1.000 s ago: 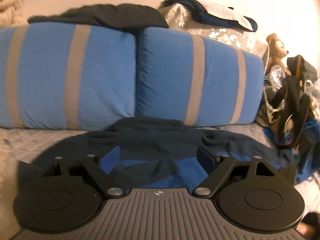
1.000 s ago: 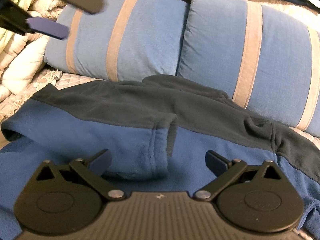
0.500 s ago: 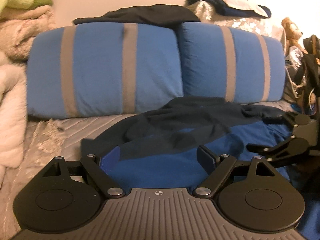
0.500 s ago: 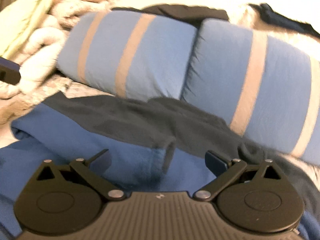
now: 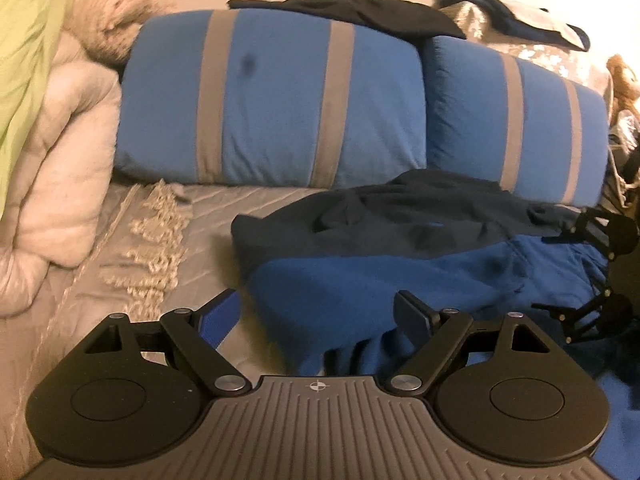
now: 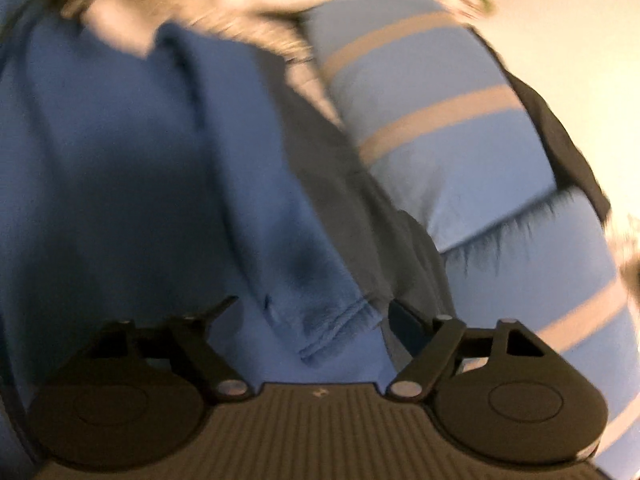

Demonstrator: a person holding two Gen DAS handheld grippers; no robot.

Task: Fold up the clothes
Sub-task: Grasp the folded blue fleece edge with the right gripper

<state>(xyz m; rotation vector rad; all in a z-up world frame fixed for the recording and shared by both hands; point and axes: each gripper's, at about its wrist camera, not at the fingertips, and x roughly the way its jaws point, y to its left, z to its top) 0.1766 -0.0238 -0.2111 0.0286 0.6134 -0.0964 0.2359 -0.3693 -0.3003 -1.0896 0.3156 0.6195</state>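
Note:
A blue fleece top (image 5: 360,280) with a dark navy upper part (image 5: 420,216) lies crumpled on the bed in front of the pillows. My left gripper (image 5: 318,314) is open just above the top's near left edge, and blue cloth lies between its fingers without being pinched. At the right edge of the left wrist view, my right gripper (image 5: 548,270) is rolled onto its side over the top. In the blurred right wrist view, the right gripper (image 6: 314,316) has its jaws closing. A blue sleeve cuff (image 6: 340,324) sits between them, and the pads are not pressing on it.
Two blue pillows with grey stripes (image 5: 272,104) (image 5: 520,120) stand behind the top, with a dark garment (image 5: 352,12) on them. Cream and green blankets (image 5: 52,140) are piled on the left. The grey quilted bedspread (image 5: 132,248) shows at the left, and a teddy bear (image 5: 624,80) at the far right.
My left gripper has swung left, from over the top's middle to its left edge. The right gripper has rolled onto its side, and its jaws have narrowed around the sleeve cuff.

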